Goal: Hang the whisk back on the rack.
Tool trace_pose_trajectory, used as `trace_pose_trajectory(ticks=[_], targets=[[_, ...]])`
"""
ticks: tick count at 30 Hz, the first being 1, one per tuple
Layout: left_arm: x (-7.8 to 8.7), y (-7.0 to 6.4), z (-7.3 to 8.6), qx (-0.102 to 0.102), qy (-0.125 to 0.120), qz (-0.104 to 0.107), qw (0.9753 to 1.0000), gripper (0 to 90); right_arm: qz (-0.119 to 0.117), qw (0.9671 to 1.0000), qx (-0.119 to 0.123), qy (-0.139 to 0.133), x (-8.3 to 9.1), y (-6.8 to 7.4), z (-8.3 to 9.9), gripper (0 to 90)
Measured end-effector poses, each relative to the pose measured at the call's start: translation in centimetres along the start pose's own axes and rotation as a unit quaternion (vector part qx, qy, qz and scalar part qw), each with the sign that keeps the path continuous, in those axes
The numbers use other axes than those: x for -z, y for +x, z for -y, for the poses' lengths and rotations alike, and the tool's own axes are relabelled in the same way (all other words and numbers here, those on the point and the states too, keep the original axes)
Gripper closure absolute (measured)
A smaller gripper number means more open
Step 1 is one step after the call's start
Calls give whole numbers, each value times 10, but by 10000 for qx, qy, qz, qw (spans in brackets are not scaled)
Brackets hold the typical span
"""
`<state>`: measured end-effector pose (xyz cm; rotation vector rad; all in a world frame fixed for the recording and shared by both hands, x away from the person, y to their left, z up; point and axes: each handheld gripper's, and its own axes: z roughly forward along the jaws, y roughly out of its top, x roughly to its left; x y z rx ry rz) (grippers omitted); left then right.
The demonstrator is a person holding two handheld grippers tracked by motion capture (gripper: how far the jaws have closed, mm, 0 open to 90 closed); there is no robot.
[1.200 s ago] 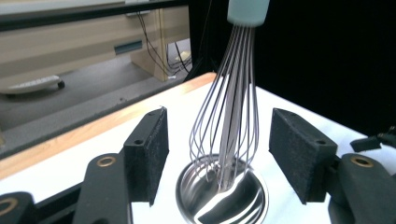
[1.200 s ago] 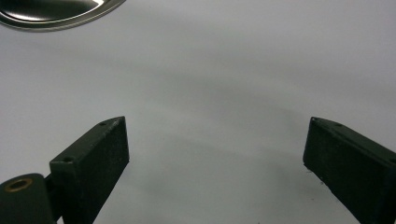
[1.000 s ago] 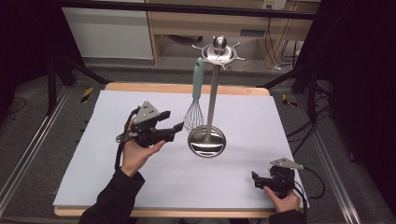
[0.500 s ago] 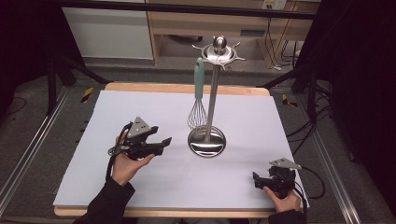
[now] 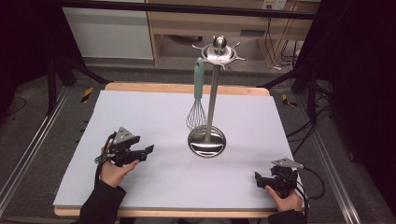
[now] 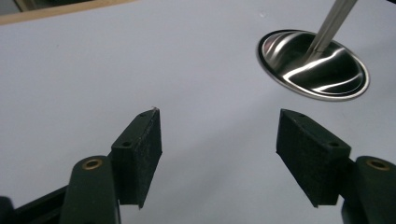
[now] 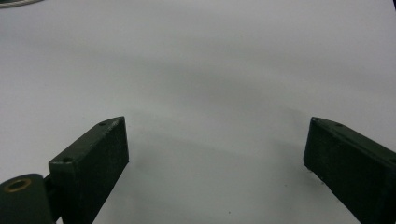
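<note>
Well, from where I sit the job looks close to finished. The whisk (image 5: 197, 100) hangs by its pale green handle from an arm at the crown of the utensil stand (image 5: 211, 98), its wire head down beside the pole just above the stand's round base, touching nothing else that I can make out. I judge that the hanging is done and nothing is left but to park both tools.

My left gripper (image 5: 142, 152) sits low over the white table (image 5: 261, 116), well to the left of the stand and nearer the front edge, its jaws spread wide with nothing between them. In the left gripper view I see bare table between the pads and the stand's polished base (image 6: 312, 64) up and to the right, well apart from the gripper.

My right gripper (image 5: 259, 180) rests at the front edge, to the right of the stand and well clear of it, jaws likewise wide apart and holding nothing. The right gripper view shows plain table between them (image 7: 212, 168).
</note>
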<state>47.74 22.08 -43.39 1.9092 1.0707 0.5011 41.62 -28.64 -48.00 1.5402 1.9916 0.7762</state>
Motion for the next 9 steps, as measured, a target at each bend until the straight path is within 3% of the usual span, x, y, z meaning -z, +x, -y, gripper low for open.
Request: trace_pose_trajectory(ticks=[9], targets=[[0, 15, 12, -71, 300, -223, 9993, 262, 87, 9998, -146, 72, -2, -10, 2, 69]])
